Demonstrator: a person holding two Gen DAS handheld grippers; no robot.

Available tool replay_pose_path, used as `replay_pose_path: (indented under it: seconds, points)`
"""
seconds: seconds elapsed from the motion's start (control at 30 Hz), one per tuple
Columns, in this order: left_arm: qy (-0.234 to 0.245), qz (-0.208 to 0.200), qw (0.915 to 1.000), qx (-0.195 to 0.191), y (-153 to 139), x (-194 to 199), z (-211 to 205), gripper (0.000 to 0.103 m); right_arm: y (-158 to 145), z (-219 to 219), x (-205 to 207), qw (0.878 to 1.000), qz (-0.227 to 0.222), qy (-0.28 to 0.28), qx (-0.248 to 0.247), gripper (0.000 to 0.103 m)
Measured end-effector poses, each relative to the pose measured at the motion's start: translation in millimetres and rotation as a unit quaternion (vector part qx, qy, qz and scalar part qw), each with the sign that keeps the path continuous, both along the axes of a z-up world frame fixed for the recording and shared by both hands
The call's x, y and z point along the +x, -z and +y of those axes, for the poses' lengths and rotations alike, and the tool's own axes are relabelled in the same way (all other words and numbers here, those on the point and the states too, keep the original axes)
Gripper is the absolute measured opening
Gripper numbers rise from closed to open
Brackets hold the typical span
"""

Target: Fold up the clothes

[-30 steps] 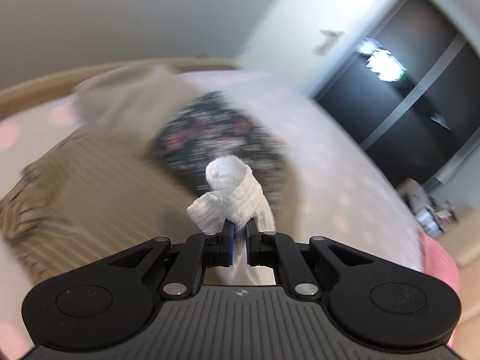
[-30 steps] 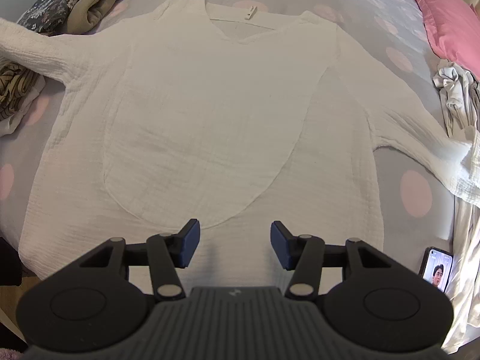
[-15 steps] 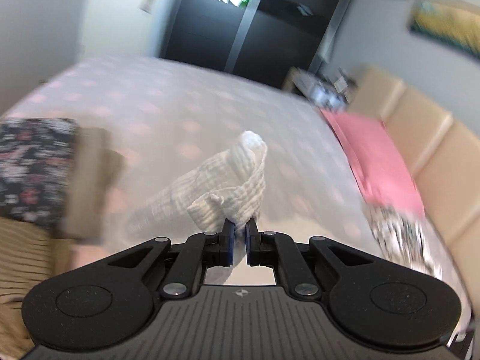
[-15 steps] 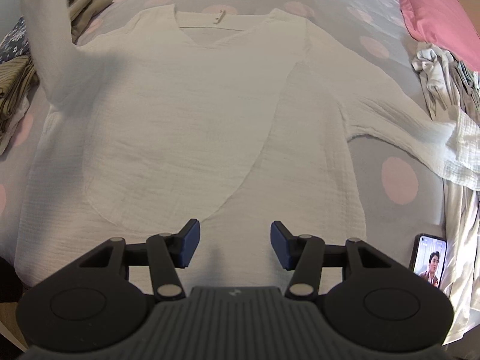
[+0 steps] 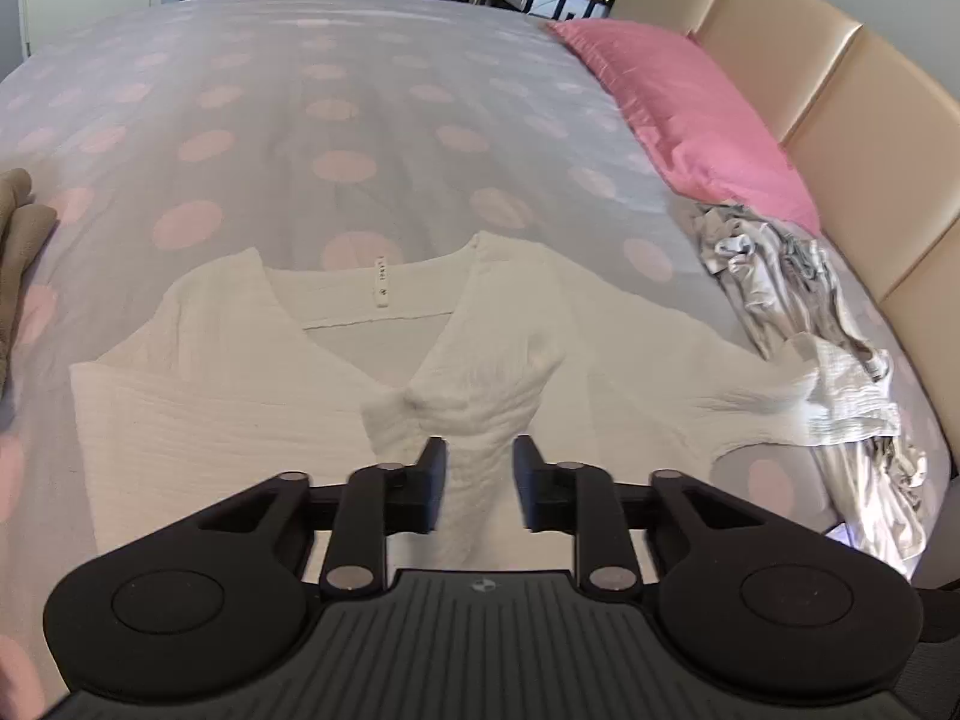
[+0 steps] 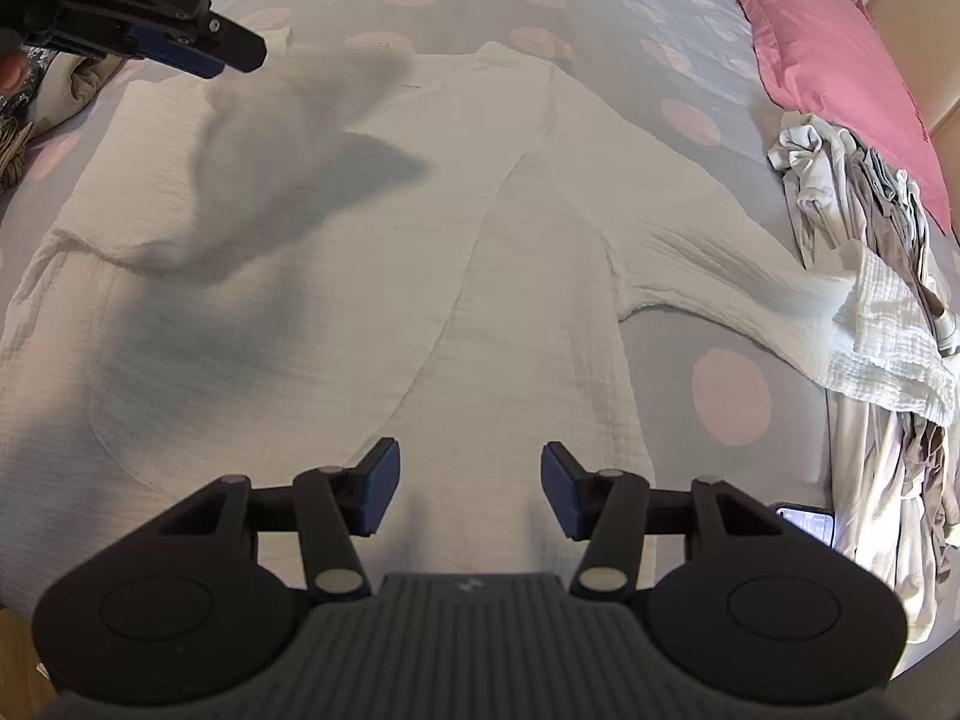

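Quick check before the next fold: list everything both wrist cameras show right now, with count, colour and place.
White blouse: 1, spread on the bed; left sleeve falling across the chest.
Bedspread: 1, grey with pink dots.
Pillow: 1, pink, by the headboard.
Headboard: 1, beige.
Crumpled clothes: 1 heap, pale grey, right of the blouse.
Folded clothes: 1 pile, tan and floral, left.
Phone: 1, right edge.
Left gripper: jaws opening over the sleeve.
Right gripper: open, empty.
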State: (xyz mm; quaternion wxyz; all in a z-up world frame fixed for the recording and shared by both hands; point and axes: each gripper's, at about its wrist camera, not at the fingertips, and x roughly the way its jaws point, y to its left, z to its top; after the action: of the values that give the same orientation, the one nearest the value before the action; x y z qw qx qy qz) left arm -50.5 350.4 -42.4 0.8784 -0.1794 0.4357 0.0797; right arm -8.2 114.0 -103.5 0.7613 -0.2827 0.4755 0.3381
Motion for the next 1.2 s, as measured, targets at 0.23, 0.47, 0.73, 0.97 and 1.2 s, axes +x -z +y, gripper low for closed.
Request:
replay_pose_path:
  seconds: [0.23, 0.47, 0.73, 0.97, 1.2]
  points:
    - [-0.022, 0.006, 0.9986, 0.048, -18.3, -42.2, 31.2, 0.047, -4.1, -4.6, 9.5, 0.999, 0.025, 0.014, 0.031, 0.056]
    - [-0.134, 0.027, 0.9892, 0.051, -6.6, -102.2, 108.4, 0.047, -28.3, 10.2, 60.6, 0.988, 0.086, 0.077, 0.101, 0.060]
    - [-0.196, 0.018, 0.9799, 0.031, 17.0, -95.1, 159.6, 0.047, -14.3, 68.7, 124.5, 0.972, 0.125, 0.116, 0.164, 0.060]
    - [-0.226, 0.023, 0.9738, -0.001, 51.8, -60.4, 183.9, 0.047, 29.6, 114.7, 150.4, 0.969, 0.145, 0.145, 0.140, 0.058]
    - [-0.252, 0.055, 0.9660, -0.012, 94.0, -39.3, 199.2, 0.046, 48.5, 119.4, 155.2, 0.971, 0.161, 0.142, 0.110, 0.026]
